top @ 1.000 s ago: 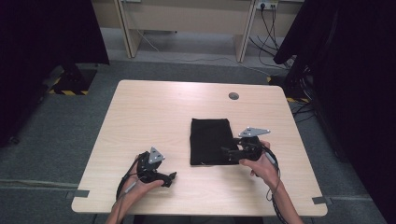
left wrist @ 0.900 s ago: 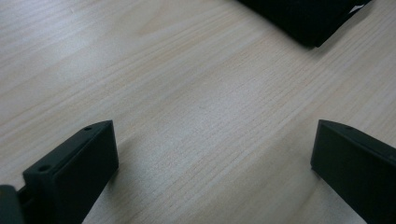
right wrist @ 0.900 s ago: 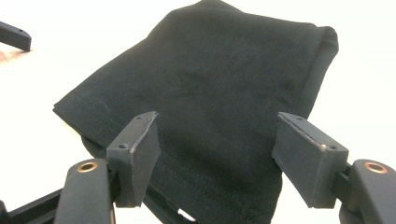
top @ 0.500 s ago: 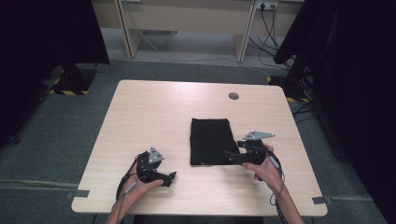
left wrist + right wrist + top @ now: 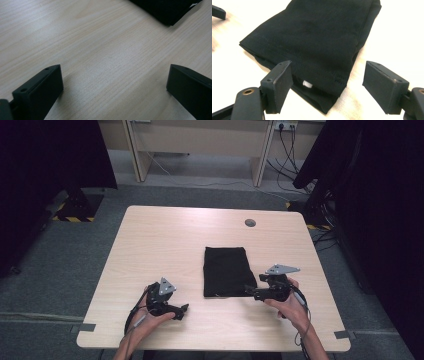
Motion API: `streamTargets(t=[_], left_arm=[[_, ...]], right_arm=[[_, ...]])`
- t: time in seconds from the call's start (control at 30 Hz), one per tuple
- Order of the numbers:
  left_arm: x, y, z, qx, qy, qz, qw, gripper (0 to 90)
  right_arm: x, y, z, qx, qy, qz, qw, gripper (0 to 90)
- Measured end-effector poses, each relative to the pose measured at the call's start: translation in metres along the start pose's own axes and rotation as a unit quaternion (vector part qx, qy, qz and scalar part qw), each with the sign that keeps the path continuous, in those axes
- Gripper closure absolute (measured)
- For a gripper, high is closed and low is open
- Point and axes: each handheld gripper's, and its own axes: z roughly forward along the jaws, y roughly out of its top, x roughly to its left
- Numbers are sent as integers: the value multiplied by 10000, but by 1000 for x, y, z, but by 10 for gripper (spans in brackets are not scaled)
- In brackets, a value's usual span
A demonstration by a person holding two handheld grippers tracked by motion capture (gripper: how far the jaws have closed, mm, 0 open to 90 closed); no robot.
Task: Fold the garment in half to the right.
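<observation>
Folded black cloth point(image 5: 228, 271) lies flat on the light wooden table point(image 5: 165, 240), a little right of the middle and toward the person's side. Nearest the person, the left gripper point(image 5: 181, 310) rests low on the tabletop by the near edge, well left of the cloth; in the left gripper view point(image 5: 113, 82) its jaws stand wide apart over bare wood, and a corner of the cloth point(image 5: 165, 10) shows farther off. The right gripper point(image 5: 248, 291) sits at the cloth's near right corner, pointing toward it. Its jaws have just been opening, and in the right gripper view point(image 5: 327, 87) they stand spread with the corner of the cloth point(image 5: 317, 40) lying between them, the pads not pressing on it. A small white tag point(image 5: 307, 84) peeks from the folded layers near that corner. Farther off, a round grey cable port point(image 5: 250, 223) is set into the table near its far edge.
</observation>
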Motion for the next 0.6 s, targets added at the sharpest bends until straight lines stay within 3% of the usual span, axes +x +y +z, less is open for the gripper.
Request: streamTargets(t=[0.27,0.6], left_arm=[[0,0,0,1,4,-2,10000,0],[0,0,0,2,17,-9,10000,0]], right_arm=[[3,-8,-2,60,-13,26,10000,171],[4,-17,-4,101,-8,22,9999,164]])
